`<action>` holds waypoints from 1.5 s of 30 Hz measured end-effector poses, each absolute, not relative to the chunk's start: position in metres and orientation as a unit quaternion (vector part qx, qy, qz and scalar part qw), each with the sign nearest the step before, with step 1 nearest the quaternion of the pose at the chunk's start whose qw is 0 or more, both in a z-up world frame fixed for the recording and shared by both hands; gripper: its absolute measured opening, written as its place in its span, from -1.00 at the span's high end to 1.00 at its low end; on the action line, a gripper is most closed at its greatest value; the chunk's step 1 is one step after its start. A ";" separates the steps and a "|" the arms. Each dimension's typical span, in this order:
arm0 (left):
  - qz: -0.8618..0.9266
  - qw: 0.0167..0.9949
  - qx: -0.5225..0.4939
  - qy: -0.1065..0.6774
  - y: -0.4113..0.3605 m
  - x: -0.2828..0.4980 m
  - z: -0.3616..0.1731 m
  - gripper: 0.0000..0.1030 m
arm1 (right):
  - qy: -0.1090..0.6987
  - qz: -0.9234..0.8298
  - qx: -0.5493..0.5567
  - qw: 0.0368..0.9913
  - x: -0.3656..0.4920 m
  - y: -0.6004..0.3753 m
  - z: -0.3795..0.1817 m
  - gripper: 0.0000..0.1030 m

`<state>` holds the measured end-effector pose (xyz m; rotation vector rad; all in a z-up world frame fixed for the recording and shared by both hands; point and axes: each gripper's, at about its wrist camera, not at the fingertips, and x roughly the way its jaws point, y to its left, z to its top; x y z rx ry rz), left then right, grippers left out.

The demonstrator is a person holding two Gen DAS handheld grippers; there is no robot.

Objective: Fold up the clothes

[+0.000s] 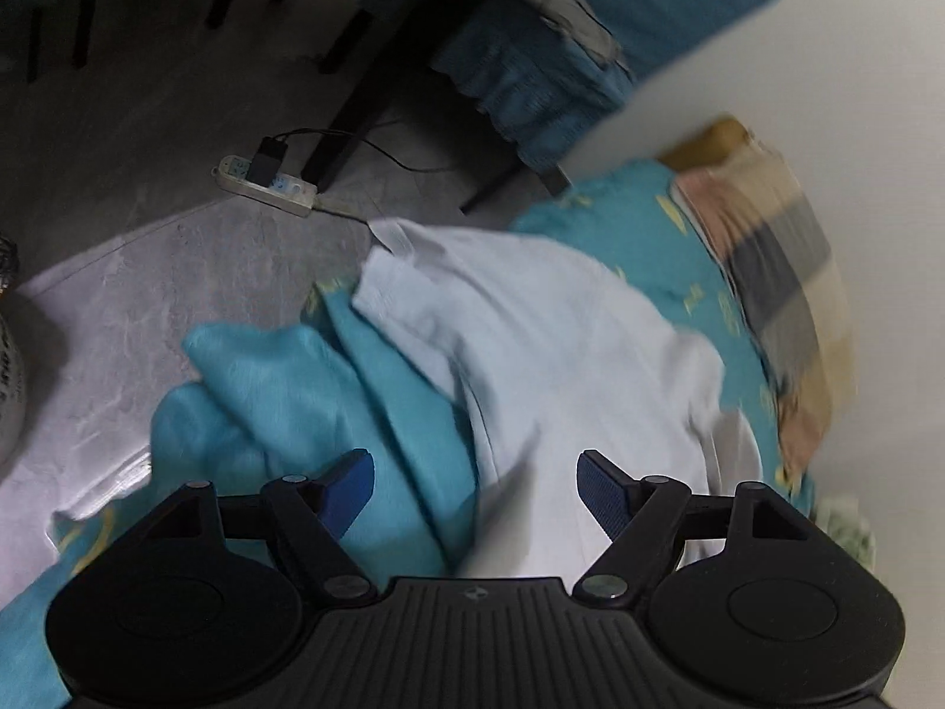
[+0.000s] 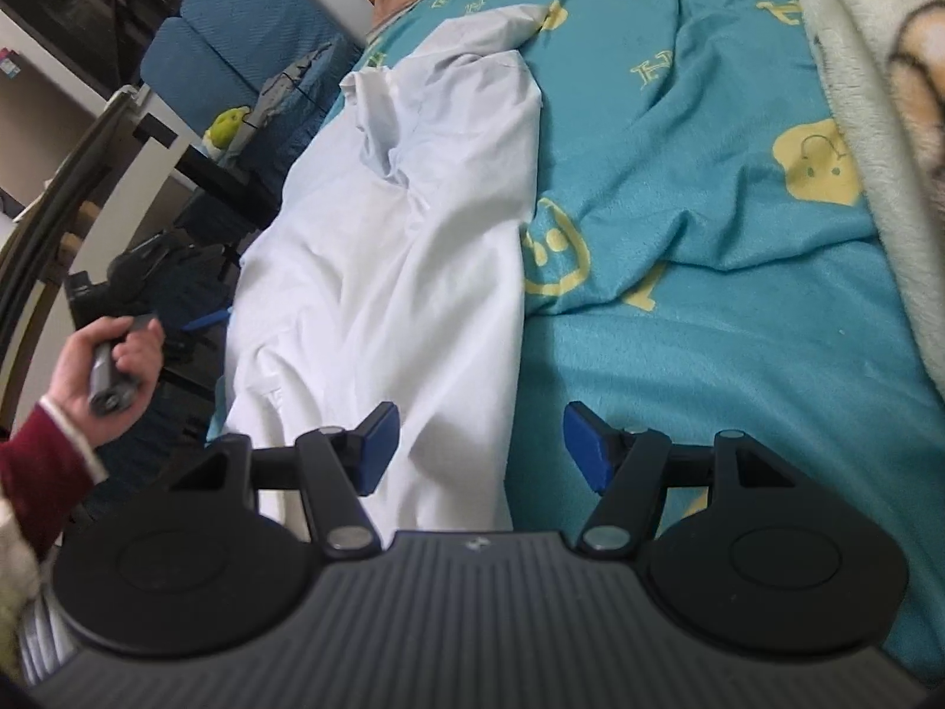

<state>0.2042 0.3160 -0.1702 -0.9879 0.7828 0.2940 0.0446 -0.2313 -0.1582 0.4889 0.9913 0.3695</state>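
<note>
Crumpled white cotton shirt (image 2: pixel 390 248) lay lengthwise along the left edge of a bed, on a fuzzy teal blanket (image 2: pixel 709 189) printed with yellow smiley faces and letters. Its cloth was thin and creased, bunched into soft folds near the far end. The right claw (image 2: pixel 477 443) hovered released over the shirt's near hem, blue-padded jaws apart, one over white cloth and one over the blanket, gripping nothing. The left claw (image 1: pixel 475 487) was also released, jaws wide above the shirt's edge where the blanket drooped off the bed toward grey marbled floor (image 1: pixel 118 307). A hand (image 2: pixel 118 372) in a dark red sleeve held its handle. A cream fleece throw (image 2: pixel 856 94) bounded the right side; between it and the shirt the blanket lay bare. A power strip (image 1: pixel 269 184) sat on the floor.
</note>
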 end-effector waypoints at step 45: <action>0.001 0.941 -0.005 0.338 0.013 0.353 -0.096 0.88 | 0.448 0.157 0.259 0.841 0.072 -0.248 -0.165 -0.26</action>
